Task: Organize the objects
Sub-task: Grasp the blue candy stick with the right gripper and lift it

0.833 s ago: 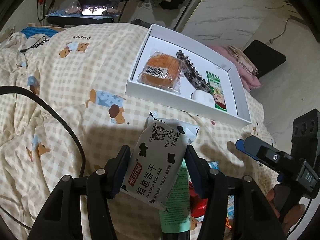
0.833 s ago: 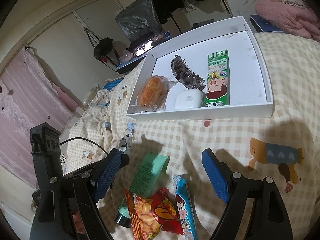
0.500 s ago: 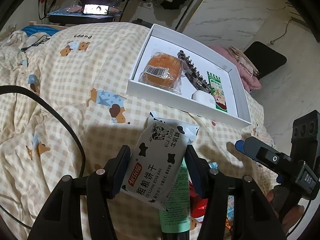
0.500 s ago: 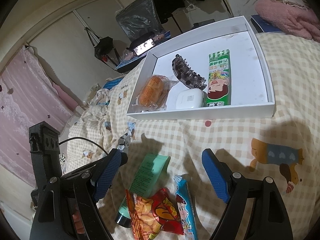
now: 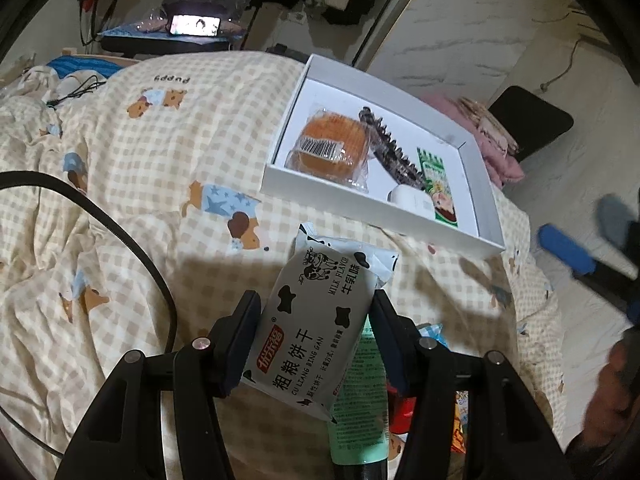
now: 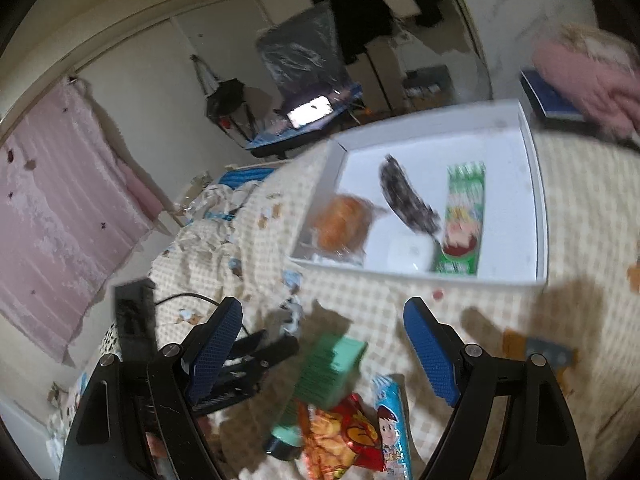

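Left gripper point(image 5: 316, 344) clamped on white cow-print biscuit packet point(image 5: 316, 320), black pads pressing both long sides, packet tilted with sealed top end pointing away from tool, lifted over cream checked bedsheet with puppy prints point(image 5: 140, 160). Directly under packet, below the jaws: mint-green squeeze tube with dark cap point(image 5: 360, 412), red snack bag edge just right of it.

Ahead of left tool and slightly right: shallow white cardboard box lid used as tray point(image 5: 486, 184), well apart from packet. Inside tray: clear-wrapped orange round cake with barcode sticker point(image 5: 328, 148) nearest left wall, dark toothed hair claw clip point(image 5: 392, 152) beside it, small white rounded case point(image 5: 408, 200) at near wall, green cartoon-printed snack stick point(image 5: 436, 180) right of case.

Right gripper point(image 6: 324, 344) jaws standing wide, blue textured pads apart, nothing between them; view motion-blurred. Below and between its fingers on sheet: mint tube point(image 6: 320, 376), red-yellow crinkled snack bag point(image 6: 340, 440), blue cartoon candy stick point(image 6: 392, 428) touching the bag. Tray point(image 6: 536, 200) ahead of right tool, up-right. Left tool's black frame visible at right tool's left finger. Black cable point(image 5: 132, 248) looping across sheet left of left tool.
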